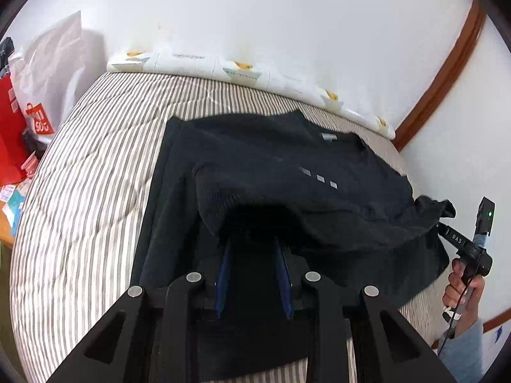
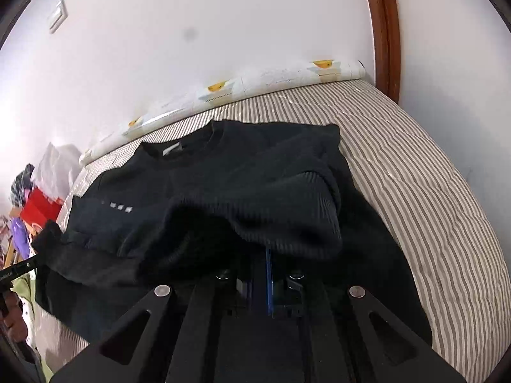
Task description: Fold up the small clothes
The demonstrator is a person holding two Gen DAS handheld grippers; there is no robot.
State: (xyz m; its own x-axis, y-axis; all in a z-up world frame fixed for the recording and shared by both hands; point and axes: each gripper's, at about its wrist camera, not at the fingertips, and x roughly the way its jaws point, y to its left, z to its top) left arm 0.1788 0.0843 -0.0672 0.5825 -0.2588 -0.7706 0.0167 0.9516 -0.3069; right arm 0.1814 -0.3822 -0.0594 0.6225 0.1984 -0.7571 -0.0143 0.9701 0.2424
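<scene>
A bed (image 1: 80, 175) with a quilted cover in grey and white stripes carries everything. A black sweater (image 1: 271, 166) lies on it, spread across the middle, neck toward the wall and its near hem raised off the cover. Three small pale squares mark its chest. Along the far edge of the bed, against the wall, runs a white padded strip (image 1: 242, 73) with yellow prints. In the right wrist view the striped cover shows bare to the sweater's right.
</scene>
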